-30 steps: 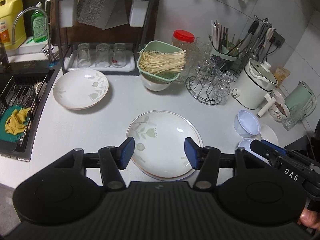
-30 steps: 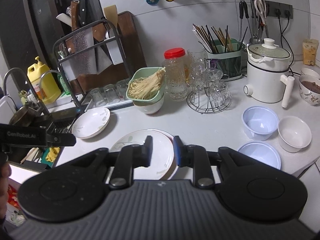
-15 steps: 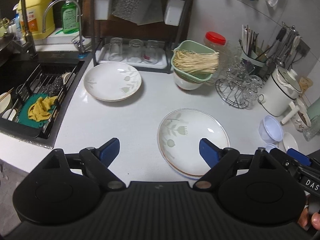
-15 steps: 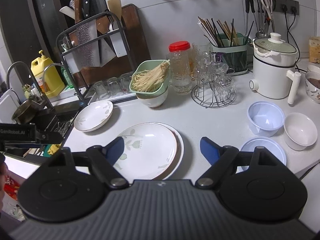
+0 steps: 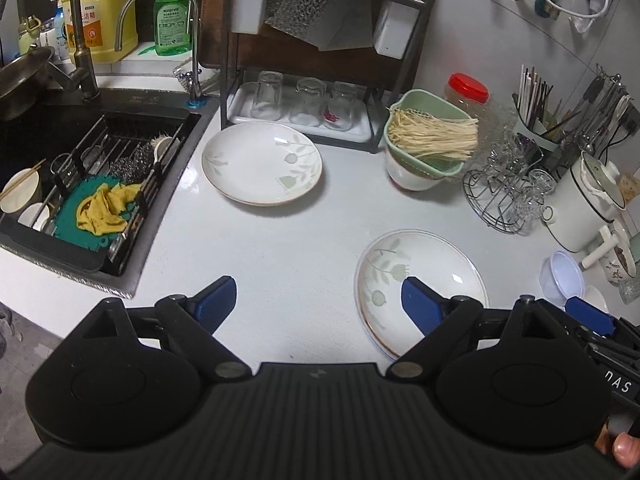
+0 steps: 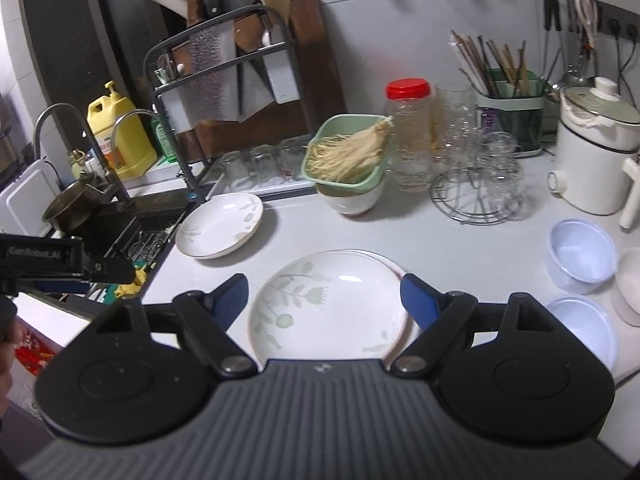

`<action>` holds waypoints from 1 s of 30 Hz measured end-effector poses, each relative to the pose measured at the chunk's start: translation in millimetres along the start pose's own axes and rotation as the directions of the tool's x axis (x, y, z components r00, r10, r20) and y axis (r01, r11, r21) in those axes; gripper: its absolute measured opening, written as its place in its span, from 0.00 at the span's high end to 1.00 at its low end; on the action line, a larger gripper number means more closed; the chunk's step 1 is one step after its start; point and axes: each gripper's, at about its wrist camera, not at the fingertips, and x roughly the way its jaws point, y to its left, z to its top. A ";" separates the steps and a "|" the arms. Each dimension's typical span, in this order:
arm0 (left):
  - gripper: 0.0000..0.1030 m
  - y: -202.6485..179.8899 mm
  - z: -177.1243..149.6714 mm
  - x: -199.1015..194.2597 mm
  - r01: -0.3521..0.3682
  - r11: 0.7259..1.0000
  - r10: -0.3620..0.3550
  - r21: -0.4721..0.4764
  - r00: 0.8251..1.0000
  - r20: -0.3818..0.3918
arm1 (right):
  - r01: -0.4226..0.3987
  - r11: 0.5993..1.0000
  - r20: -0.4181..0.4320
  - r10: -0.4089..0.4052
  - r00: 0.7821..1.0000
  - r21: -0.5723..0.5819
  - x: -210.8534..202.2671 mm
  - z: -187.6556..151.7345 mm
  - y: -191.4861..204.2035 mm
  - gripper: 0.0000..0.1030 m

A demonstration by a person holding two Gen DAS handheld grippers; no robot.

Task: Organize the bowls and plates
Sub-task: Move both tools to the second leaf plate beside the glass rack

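1. The left tool (image 5: pixel 314 300) is being held wide open over the bench (image 5: pixel 280 248), nothing between its blue pads; its jaws have just been opening.
2. The right tool (image 6: pixel 322 298) is likewise being held open, its pads standing apart on either side of the stacked plates (image 6: pixel 332 304) without touching them; its jaws too have just been opening.
3. The stacked plates, the upper one bearing a pale green flower print, are being carried by the bench near its front edge.
4. A single plate (image 5: pixel 262 162) with a leaf print is being carried nearer the sink-side edge, just in front of the dish rack (image 5: pixel 304 80).
5. Two pale blue bowls (image 6: pixel 580 254) and a white bowl (image 6: pixel 630 284) are being kept at the right-hand edge of the bench.
6. "GenRobot.AI" is being shown on the left tool's side in the right wrist view; "DAS" is being shown on the right tool in the left wrist view.
7. Red Chinese characters are being displayed on the yellow jug (image 5: pixel 102 8), and "maxprole" on the green bottle (image 5: pixel 173 20).
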 end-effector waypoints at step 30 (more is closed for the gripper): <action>0.11 127.0 78.0 111.0 0.062 0.998 -0.065 -0.031 0.993 -0.096 | -0.015 1.000 -0.115 0.016 0.993 0.015 134.4 38.1 91.3 0.19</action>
